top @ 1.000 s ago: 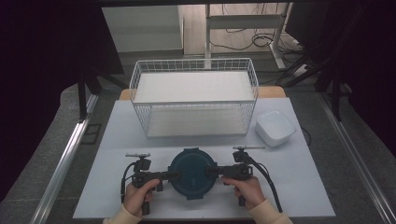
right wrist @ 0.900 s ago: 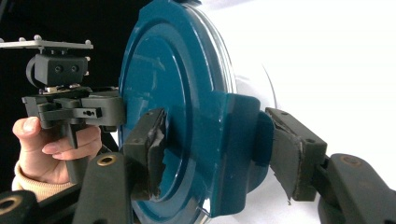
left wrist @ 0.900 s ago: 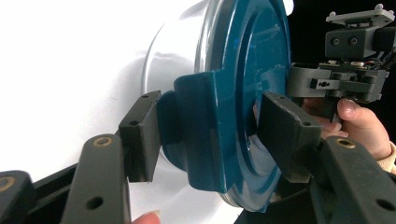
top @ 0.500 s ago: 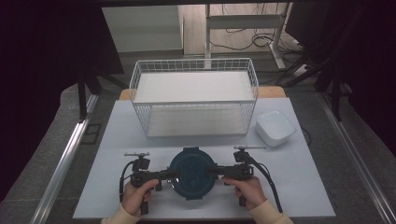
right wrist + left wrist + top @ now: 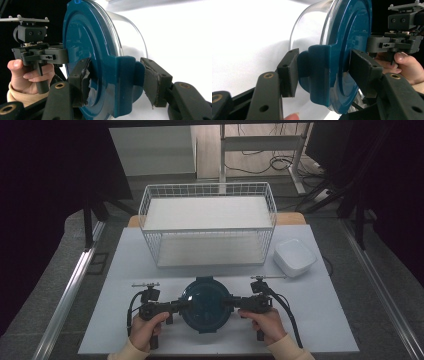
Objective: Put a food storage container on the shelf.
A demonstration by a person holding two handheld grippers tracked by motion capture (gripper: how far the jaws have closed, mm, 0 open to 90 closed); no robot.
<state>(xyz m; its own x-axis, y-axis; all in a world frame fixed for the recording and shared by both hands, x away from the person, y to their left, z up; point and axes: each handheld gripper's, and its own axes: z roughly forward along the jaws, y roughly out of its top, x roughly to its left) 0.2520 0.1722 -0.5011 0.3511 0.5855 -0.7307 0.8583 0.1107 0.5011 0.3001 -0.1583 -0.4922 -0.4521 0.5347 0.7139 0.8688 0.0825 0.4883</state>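
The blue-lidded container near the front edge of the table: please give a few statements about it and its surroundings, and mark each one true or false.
1. Each hand-held gripper clamps a latch tab of the blue lid. True: left hand-held gripper, right hand-held gripper.
2. The container sits inside the wire basket. False: it sits on the table in front of it.
3. A white bowl sits right of the basket. True.
4. The lid is off. False: it is on.

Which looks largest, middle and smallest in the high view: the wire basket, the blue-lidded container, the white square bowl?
1. The wire basket, clearly the largest.
2. The blue-lidded container.
3. The white square bowl, the smallest, though it sits farther from the camera than the container, so the gap between these two is less sure.
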